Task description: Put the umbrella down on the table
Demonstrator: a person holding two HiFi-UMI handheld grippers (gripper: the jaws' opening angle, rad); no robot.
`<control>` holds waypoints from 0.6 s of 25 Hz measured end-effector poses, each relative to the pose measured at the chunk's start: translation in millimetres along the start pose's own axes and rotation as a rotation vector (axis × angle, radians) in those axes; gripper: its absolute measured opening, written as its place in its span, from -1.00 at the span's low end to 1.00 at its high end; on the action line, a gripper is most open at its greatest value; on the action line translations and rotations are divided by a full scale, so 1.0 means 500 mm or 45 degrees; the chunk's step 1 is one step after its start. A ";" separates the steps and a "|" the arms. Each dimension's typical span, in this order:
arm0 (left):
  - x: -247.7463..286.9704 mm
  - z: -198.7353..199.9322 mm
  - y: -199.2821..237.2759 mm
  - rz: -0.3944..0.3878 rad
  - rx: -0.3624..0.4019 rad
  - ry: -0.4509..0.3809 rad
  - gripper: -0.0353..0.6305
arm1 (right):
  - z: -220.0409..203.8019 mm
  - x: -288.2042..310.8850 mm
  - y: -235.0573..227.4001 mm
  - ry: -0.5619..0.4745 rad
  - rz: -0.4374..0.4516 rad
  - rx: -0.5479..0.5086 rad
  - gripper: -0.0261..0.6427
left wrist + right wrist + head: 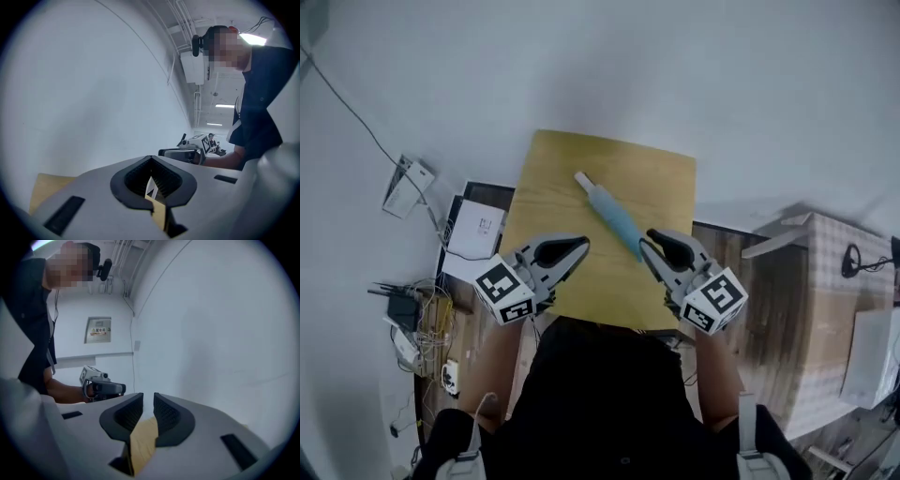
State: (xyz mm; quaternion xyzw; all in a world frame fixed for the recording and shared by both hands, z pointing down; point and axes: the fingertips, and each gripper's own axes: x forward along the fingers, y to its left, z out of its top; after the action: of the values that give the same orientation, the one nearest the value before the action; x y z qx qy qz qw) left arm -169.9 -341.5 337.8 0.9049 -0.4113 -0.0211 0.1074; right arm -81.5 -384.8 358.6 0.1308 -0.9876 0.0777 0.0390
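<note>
A folded light-blue umbrella with a white handle end lies slantwise on the small wooden table. No gripper touches it. My left gripper hovers over the table's near left part; in the left gripper view its tips meet, shut on nothing. Over the near right part is my right gripper, just short of the umbrella's near end. In the right gripper view its jaws stand a narrow gap apart with nothing between them. Both grippers point level at the white wall.
Cables and a power strip lie on the floor at the left, beside a white box and a white device. A cabinet under a checked cloth stands at the right. A white wall rises behind the table.
</note>
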 end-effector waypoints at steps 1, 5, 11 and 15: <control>0.000 0.008 -0.021 -0.001 0.009 -0.006 -0.86 | 0.006 -0.022 0.019 -0.027 0.032 0.001 -0.72; 0.007 0.026 -0.102 -0.017 0.018 -0.018 -0.86 | 0.013 -0.104 0.078 -0.109 0.129 0.061 -0.82; 0.017 0.036 -0.184 -0.051 0.012 -0.035 -0.86 | 0.012 -0.163 0.123 -0.203 0.218 0.245 -0.85; 0.008 0.059 -0.219 -0.082 0.061 -0.025 -0.86 | 0.043 -0.174 0.149 -0.240 0.261 0.252 -0.85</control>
State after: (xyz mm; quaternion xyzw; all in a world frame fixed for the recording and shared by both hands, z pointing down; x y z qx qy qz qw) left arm -90.0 -279.9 286.0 0.9198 -0.3833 -0.0236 0.0811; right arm -18.9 -295.2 318.4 0.0394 -0.9826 0.1654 -0.0751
